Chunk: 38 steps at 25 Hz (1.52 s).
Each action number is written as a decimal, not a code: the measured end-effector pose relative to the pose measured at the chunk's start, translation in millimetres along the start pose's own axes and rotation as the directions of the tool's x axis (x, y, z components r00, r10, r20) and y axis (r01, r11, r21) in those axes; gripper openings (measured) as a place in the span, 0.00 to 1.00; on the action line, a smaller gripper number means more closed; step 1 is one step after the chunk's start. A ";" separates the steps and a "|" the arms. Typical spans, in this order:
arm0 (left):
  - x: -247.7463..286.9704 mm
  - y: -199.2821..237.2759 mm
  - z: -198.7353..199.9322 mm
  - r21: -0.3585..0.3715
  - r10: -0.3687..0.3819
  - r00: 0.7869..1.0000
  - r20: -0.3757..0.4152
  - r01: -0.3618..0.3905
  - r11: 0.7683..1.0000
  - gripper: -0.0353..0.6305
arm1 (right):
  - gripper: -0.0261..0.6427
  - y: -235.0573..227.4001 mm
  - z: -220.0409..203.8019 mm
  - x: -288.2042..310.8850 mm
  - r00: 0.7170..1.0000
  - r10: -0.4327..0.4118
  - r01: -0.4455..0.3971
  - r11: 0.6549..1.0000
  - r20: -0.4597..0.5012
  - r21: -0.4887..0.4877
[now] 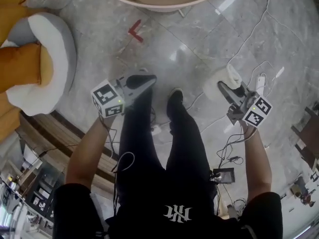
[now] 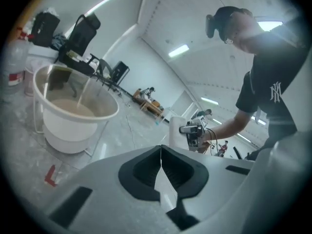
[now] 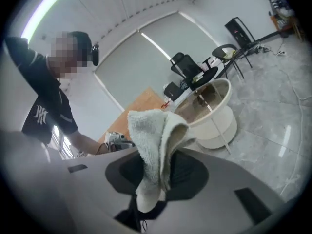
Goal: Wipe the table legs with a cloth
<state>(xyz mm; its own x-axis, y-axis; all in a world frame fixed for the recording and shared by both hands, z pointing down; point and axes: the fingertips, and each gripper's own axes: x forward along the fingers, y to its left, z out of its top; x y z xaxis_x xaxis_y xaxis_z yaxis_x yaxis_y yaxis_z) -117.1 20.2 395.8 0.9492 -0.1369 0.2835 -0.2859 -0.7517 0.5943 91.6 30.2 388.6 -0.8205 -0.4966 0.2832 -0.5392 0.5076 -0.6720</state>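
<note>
- My left hand-held gripper (image 1: 143, 80) has its jaws pressed together, the dark pads meeting along one seam with nothing between them.
- My right hand-held gripper (image 1: 225, 90) is pinching the white terry cloth (image 3: 155, 139). The cloth is bunched between the pads, and a folded lobe of it stands up beyond the jaw tips.
- In the head view I hold both grippers over the grey marble floor (image 1: 199, 39), one on either side of my black-trousered legs (image 1: 164, 148). The left one is just above my left foot and the right one is out to the right.
- The cloth is up in the air in the right gripper and touches neither the floor nor the table.
- The round white table (image 1: 164, 6) stands ahead of my feet at the top edge of the head view, well apart from both grippers. It has a raised rim around a tan tabletop.
- A thin white table leg (image 3: 220, 130) runs slanting down the outside of the table's white body. The cloth is not on it.
- A red tape mark (image 1: 134, 30) lies on the floor between the table and my left gripper.
- An orange, white and grey cushion (image 1: 50, 59) sits on the floor to my left.
- Loose cables (image 1: 230, 148) trail across the floor near my right gripper.
</note>
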 end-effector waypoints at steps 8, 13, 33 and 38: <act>-74.5 -212.2 193.4 0.079 0.056 0.986 0.156 -0.069 0.994 0.06 | 0.17 219.1 190.6 -112.1 0.991 0.090 -0.064 0.971 0.104 -0.231; -149.5 -310.4 281.9 0.234 0.082 0.955 0.286 -0.153 0.960 0.06 | 0.17 338.3 264.6 -134.5 0.965 0.217 -0.143 0.902 0.144 -0.407; -281.8 -445.4 297.0 0.454 -0.186 0.876 0.445 -0.042 0.890 0.06 | 0.17 539.8 269.6 -223.2 0.914 0.066 0.152 0.859 0.400 -0.490; -307.9 -447.1 284.9 0.454 -0.163 0.884 0.439 -0.062 0.889 0.06 | 0.17 562.3 249.1 -204.0 0.917 0.085 0.113 0.882 0.390 -0.457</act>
<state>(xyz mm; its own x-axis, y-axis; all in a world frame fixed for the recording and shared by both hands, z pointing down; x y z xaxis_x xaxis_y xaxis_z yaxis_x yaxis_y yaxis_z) -243.9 214.7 -171.7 0.9431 -0.2818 -0.1762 -0.2529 -0.9525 0.1696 3.1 241.6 -217.5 -0.7241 -0.6867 -0.0641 -0.6549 0.7138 -0.2480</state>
